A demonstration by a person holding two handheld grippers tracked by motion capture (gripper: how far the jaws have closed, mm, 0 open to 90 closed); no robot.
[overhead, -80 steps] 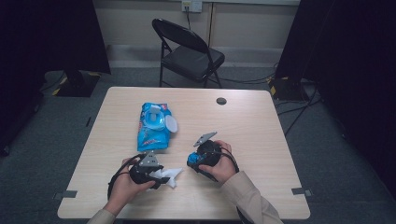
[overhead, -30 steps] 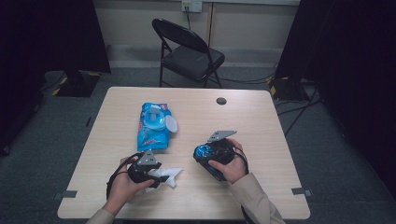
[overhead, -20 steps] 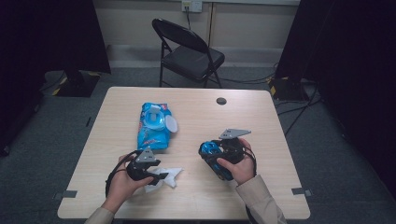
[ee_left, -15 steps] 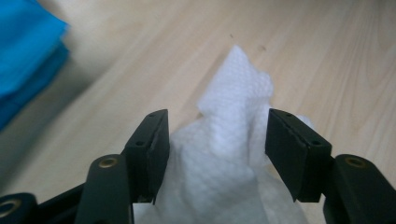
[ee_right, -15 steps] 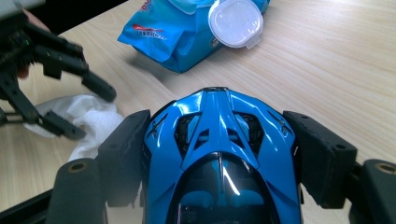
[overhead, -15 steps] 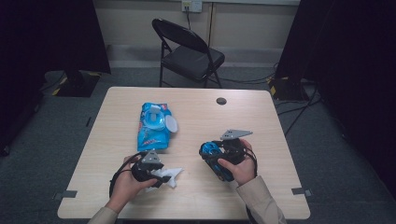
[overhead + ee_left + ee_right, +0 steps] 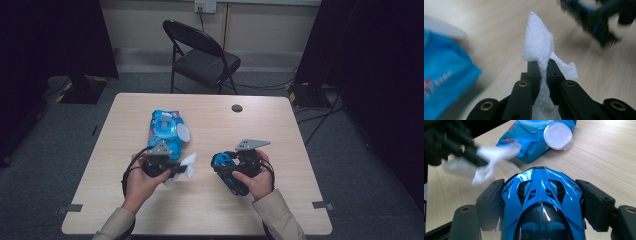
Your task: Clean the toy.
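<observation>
Left tool (image 7: 541,71) pinches a white wipe (image 7: 539,47) at lower centre; right tool (image 7: 541,202) clamps a blue toy car (image 7: 541,202). Blue wipes pack (image 7: 165,131), lid open, lies just above the left tool on the bench (image 7: 280,120).

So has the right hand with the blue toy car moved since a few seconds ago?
Yes. The right tongs holding the blue toy car have shifted right, farther from the blue wipes pack, which stayed put.

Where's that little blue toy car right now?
The blue toy car is clamped in the right claw, at the right of the high view over the table, just right of the white wipe held by the left claw.
</observation>
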